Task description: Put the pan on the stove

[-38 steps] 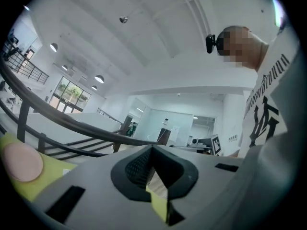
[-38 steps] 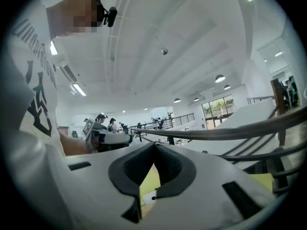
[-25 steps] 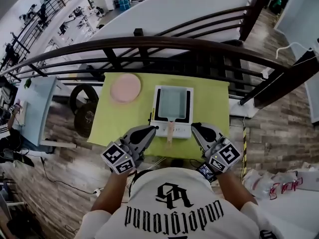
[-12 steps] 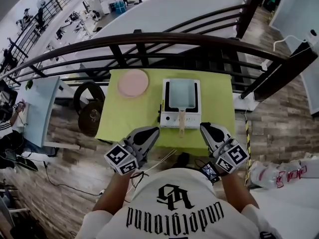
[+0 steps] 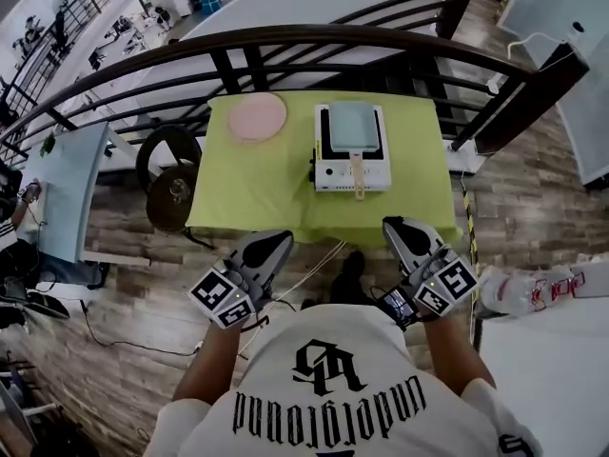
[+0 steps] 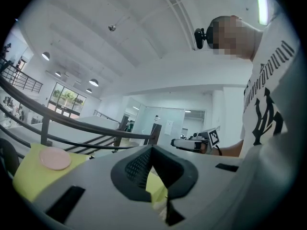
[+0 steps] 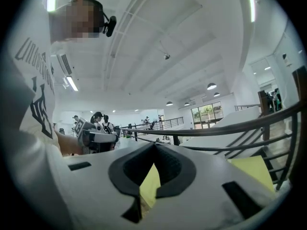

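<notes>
L gripper (image 5: 278,244) & R gripper (image 5: 394,227) are both held low, just in front of the person's torso, approx level w/ each other and well apart, tips pointing fwd. Both jaw pairs are fully closed, tips touching, nothing btwn them. Bare forearms (image 5: 211,369) run back under the white T-shirt (image 5: 324,398); marker cubes (image 5: 222,298) sit at each gripper's rear, by the wrists.
</notes>
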The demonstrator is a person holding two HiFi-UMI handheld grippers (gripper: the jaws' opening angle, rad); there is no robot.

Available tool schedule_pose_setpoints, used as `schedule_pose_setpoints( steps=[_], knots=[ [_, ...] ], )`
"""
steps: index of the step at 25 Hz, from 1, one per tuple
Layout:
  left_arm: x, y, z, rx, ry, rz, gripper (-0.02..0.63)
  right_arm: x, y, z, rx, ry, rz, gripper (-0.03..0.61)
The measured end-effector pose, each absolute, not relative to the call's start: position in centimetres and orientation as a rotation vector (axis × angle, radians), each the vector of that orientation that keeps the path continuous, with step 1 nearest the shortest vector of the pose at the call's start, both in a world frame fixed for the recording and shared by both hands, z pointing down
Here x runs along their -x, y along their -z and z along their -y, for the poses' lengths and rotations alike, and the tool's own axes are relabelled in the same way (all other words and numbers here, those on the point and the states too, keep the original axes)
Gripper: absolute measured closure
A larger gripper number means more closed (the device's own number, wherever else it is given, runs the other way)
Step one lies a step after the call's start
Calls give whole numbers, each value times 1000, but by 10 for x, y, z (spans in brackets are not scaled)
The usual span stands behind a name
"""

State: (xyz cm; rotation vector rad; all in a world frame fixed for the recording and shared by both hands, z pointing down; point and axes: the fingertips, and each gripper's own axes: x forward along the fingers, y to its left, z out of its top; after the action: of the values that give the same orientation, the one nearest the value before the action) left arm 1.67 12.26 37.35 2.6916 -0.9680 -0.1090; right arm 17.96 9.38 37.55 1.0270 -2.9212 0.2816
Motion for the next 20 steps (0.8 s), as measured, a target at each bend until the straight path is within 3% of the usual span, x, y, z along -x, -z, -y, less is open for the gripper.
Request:
schedule_pose_setpoints(
  steps=[9, 20],
  knots=[
    [-14, -386, -185, -2683, 143, 954, 612, -172, -387, -178, -1060, -241, 2899, 578],
    [-31, -386, -191, -2695, 137, 950, 612, -181, -381, -190, -1104, -133, 2894, 578]
  ],
)
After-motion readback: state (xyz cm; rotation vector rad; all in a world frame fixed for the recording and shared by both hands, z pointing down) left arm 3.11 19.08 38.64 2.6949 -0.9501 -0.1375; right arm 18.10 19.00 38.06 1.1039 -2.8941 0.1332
